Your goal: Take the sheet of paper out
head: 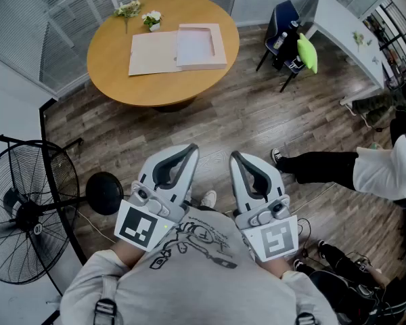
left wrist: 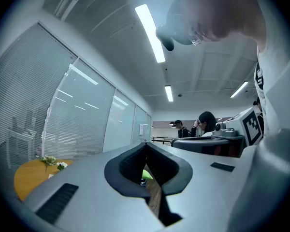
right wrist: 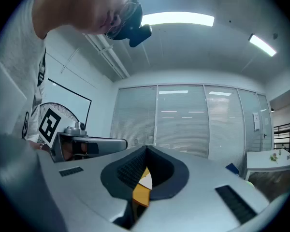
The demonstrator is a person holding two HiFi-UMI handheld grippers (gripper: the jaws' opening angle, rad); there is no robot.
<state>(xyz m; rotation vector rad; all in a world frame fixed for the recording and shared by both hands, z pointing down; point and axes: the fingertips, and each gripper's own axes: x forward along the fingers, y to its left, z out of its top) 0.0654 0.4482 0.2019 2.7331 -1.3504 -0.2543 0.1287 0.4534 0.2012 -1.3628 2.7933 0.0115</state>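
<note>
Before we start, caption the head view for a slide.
Left gripper and right gripper, both shut, face a round table bearing an open pink box.

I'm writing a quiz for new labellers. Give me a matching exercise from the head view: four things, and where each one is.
Things:
1. fan
2. flowers
3. pale pink folder
4. blue chair

Places:
A. middle of the round table
B. on the floor, right of the table
C. on the floor, lower left of the view
D. at the table's far edge

Pairs: 1-C, 2-D, 3-A, 4-B
</note>
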